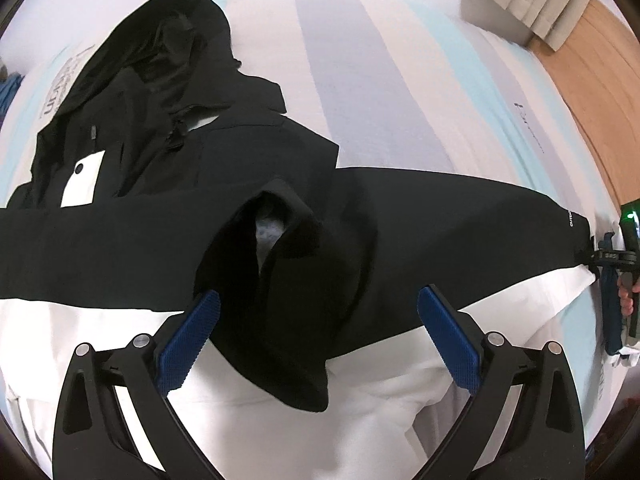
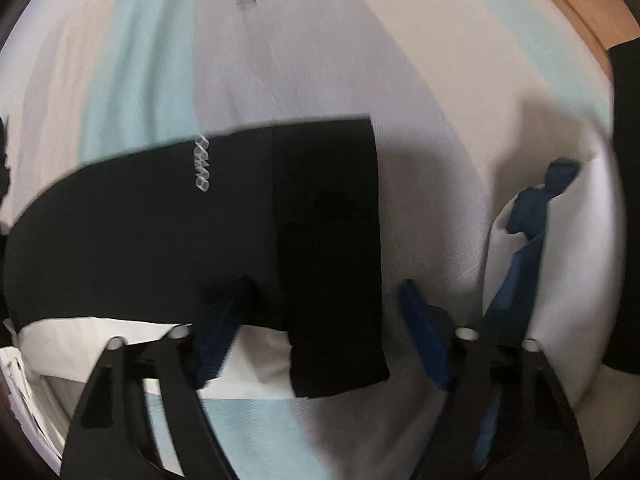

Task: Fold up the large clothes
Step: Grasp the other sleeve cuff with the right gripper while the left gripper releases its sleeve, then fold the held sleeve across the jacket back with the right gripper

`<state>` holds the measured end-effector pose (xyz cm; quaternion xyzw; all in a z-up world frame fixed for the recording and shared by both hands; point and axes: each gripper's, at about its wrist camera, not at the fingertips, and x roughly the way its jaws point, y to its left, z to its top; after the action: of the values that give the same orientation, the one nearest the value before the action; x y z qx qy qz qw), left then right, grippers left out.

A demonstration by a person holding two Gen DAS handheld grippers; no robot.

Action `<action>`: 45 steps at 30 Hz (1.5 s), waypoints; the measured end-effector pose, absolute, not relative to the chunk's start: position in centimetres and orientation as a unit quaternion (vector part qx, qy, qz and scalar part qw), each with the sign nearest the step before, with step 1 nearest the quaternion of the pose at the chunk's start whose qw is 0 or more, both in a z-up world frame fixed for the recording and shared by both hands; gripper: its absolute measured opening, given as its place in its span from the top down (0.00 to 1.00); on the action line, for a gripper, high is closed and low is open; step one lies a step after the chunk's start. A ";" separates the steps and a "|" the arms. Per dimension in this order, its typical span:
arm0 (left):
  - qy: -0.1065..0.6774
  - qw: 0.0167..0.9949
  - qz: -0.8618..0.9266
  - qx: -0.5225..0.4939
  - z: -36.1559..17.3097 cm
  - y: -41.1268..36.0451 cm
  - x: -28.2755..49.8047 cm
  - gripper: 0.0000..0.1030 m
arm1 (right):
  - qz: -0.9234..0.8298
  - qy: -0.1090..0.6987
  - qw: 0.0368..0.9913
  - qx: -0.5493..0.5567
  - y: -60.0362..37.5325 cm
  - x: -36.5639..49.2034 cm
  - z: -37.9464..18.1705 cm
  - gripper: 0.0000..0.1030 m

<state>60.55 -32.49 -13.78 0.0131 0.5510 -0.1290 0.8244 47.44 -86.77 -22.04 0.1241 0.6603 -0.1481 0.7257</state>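
A black and white hooded jacket (image 1: 160,216) lies spread on the striped bed. One sleeve is folded across the body, and its open cuff (image 1: 280,240) lies just ahead of my left gripper (image 1: 318,320), which hangs open above it without touching. The other sleeve (image 1: 460,232) stretches out to the right, where my right gripper (image 1: 608,258) meets its end. In the blurred right wrist view, the right gripper (image 2: 320,332) points down with that sleeve's black cuff (image 2: 332,240) between its jaws. The right pad (image 2: 424,332) stands clear of the cloth.
The bed sheet (image 1: 400,80) has pale blue, lilac and white stripes. A wooden floor (image 1: 600,80) and a curtain (image 1: 540,0) lie beyond the bed's right edge. A blue and white cloth (image 2: 528,216) lies right of the cuff. A hand (image 1: 626,300) holds the right gripper.
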 end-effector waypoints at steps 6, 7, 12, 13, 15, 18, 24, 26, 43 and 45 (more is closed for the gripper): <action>0.537 0.831 -0.138 0.047 -13.6 -32.5 59.8 0.06 | -0.158 0.642 0.733 0.160 -87.3 47.3 -22.1 0.47; 0.539 0.830 -0.137 0.045 -13.6 -32.4 59.8 0.06 | -0.158 0.642 0.733 0.159 -87.2 47.2 -22.0 0.52; 0.541 0.830 -0.130 0.033 -13.4 -31.7 59.7 0.06 | -0.141 0.643 0.734 0.168 -86.7 47.2 -21.1 0.80; 0.539 0.831 -0.128 0.034 -13.3 -31.5 59.6 0.06 | -0.142 0.644 0.735 0.159 -86.2 47.3 -20.7 0.82; 0.538 0.833 -0.120 0.039 -13.1 -31.1 59.5 0.06 | -0.141 0.646 0.734 0.154 -85.4 47.4 -20.3 0.85; 0.535 0.836 -0.113 0.041 -12.7 -30.1 59.1 0.06 | -0.131 0.640 0.742 0.151 -83.5 47.8 -18.7 0.86; 0.517 0.849 -0.106 0.036 -10.2 -28.0 58.1 0.06 | -0.099 0.626 0.760 0.146 -79.3 47.7 -15.4 0.88; 0.512 0.853 -0.102 0.034 -9.4 -27.3 57.9 0.06 | -0.087 0.617 0.769 0.145 -77.6 47.8 -14.0 0.88; 0.485 0.871 -0.074 0.027 -6.3 -15.7 53.8 0.06 | 0.023 0.593 0.800 0.085 -55.6 50.8 -7.5 0.89; 0.487 0.870 -0.070 0.025 -6.0 -13.3 53.1 0.06 | 0.036 0.588 0.804 0.078 -52.2 51.4 -6.8 0.89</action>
<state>53.09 -13.30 -6.04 0.0249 0.4866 -0.0697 0.8705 51.40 -52.20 -6.80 0.0785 0.5878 0.0363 0.8044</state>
